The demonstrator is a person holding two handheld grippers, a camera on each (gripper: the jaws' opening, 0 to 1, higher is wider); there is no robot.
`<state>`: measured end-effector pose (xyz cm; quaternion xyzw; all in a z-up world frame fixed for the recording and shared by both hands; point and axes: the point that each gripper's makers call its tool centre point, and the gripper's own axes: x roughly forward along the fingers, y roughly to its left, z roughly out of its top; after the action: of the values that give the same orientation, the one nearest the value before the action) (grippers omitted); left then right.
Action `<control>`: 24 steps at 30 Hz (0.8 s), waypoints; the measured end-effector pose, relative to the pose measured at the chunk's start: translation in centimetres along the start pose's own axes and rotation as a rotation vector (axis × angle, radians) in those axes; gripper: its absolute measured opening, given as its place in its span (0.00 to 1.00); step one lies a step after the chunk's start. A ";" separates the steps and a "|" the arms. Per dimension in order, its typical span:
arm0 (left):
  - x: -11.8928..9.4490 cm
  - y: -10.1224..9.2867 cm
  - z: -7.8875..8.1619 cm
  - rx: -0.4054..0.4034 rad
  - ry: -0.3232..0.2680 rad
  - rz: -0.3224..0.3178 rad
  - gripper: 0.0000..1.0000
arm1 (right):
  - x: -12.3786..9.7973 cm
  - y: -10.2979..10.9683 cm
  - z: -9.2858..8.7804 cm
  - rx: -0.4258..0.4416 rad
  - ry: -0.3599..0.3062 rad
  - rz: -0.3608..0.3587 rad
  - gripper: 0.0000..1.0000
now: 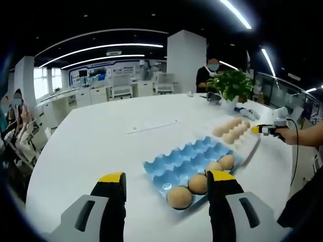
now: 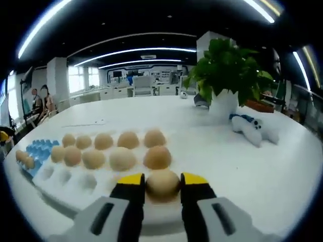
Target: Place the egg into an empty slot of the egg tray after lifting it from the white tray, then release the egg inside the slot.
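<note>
The white bench (image 1: 101, 136) carries the blue egg tray (image 1: 186, 159), part filled, near the left gripper (image 1: 166, 189), whose jaws are spread and empty. On the white tray (image 2: 65, 194), the right gripper (image 2: 162, 187) pinches the egg (image 2: 162, 185). Pickup is in hand; next, lift it clear and carry it left to an empty slot.

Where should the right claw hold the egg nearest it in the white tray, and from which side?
Grip the egg across its rounded middle, coming straight in from the near edge of the white tray. The right claw is already there, one jaw on each flank. The egg's dome stands proud of its cup, with its neighbour behind it, so the flanks look freest to reach.
</note>
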<state>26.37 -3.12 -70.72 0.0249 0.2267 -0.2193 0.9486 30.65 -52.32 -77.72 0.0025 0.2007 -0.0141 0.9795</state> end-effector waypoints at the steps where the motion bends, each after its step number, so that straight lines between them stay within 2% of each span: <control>1: 0.0 0.0 0.0 -0.001 0.001 0.000 0.64 | 0.0 0.0 0.1 0.011 0.000 -0.003 0.27; 5: 0.0 -0.2 -0.1 0.004 0.005 -0.005 0.64 | -0.5 0.4 0.3 -0.003 0.005 -0.010 0.27; 17: 0.0 -0.2 0.2 0.003 -0.004 0.002 0.64 | -1.6 0.3 1.5 0.012 -0.040 -0.018 0.27; 24: 0.2 -0.5 0.2 0.008 -0.001 0.001 0.64 | -2.0 0.2 2.0 0.049 -0.056 -0.001 0.27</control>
<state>26.42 -3.71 -70.58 0.0285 0.2255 -0.2199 0.9487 29.58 -52.08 -75.07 0.0258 0.1728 -0.0196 0.9844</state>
